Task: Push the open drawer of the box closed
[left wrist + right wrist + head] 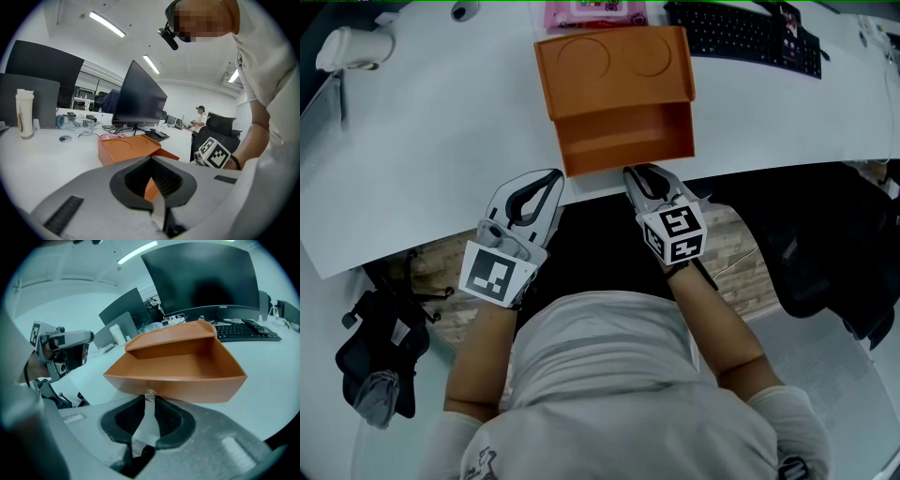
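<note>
Right gripper [631, 172] clamped on clear knob [150, 394] of open orange drawer [623, 141], six o'clock from box [614, 61]. Left gripper [553, 175] at seven o'clock, jaws together.

Right claw [636, 175] has the drawer [628, 141] knob [150, 394] between its tips, box [614, 58] beyond (left claw [551, 178] alongside, to its left).

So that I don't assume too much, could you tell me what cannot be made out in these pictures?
The knob: head view, hidden under the tips of the right gripper.
The pink item: head view, cut off by the top edge.
The rear of the drawer: head view, the top of the box covers it.
Any print on the bottle: left gripper view, too small.
</note>
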`<state>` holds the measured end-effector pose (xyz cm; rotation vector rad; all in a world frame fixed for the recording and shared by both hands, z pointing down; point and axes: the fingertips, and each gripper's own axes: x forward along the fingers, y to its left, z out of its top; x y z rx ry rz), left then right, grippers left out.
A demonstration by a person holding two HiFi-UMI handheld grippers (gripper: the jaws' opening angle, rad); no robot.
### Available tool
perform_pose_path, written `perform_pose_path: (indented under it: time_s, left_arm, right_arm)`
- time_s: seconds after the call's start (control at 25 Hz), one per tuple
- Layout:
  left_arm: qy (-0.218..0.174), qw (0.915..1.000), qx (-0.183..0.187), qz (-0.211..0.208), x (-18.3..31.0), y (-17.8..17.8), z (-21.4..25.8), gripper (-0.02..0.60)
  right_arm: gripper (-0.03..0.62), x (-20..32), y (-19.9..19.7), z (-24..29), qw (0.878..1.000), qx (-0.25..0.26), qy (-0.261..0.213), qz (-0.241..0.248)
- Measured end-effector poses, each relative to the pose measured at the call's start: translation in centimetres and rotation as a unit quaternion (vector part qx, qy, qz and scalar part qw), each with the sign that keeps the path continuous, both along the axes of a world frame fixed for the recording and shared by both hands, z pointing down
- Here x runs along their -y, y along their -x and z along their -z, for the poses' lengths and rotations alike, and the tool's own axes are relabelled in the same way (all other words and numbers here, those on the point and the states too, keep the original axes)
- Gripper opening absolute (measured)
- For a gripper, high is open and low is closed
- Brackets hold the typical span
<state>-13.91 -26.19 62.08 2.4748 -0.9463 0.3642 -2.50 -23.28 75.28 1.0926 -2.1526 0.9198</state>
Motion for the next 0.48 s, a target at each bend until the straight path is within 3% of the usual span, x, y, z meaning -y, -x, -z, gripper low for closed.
perform_pose_path:
  time_s: [0.48]
  left_arm:
    - [0.004, 0.9998, 0.004, 0.019, 2.3, 0.2, -0.6, -0.002]
  right_arm:
    - [0.067, 4.2, 0.7, 0.0, 1.000, 0.008, -0.001, 0.014]
